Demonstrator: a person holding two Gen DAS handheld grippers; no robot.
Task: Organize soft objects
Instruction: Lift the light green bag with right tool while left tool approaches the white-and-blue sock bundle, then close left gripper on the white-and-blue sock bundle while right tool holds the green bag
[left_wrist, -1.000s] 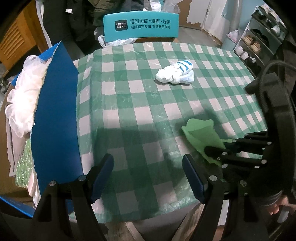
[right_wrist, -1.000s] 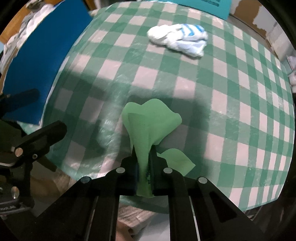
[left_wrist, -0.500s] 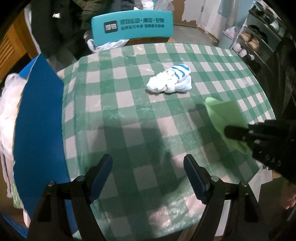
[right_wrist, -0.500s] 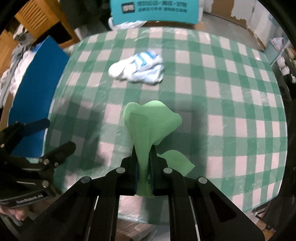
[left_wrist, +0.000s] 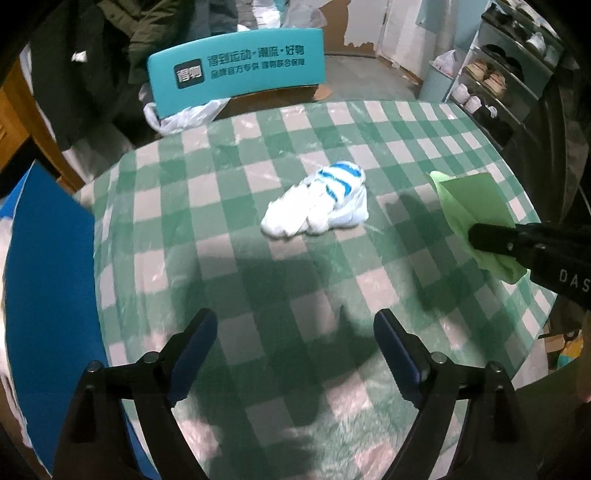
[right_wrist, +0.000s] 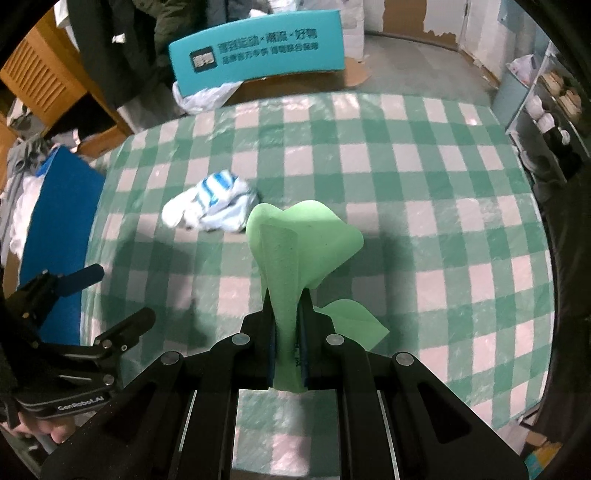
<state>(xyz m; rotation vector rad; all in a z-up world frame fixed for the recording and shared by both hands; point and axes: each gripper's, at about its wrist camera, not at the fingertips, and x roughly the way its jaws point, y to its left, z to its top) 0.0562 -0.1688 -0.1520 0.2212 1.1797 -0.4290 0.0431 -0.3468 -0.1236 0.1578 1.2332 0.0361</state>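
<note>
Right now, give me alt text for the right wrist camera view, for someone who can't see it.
The right gripper is shut on a light green cloth, holding it above a table with a green-and-white checked tablecloth. A white-and-blue striped bundle lies on the table beyond, and the left gripper stands open at lower left.

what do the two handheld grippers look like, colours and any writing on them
Both are black, angular linkage frames with round silver pivot bolts and blue pads inside the fingers. The left gripper carries white "GenRobot.AI" lettering on its body; the right gripper shows white letters "DAS" on its side.
</note>
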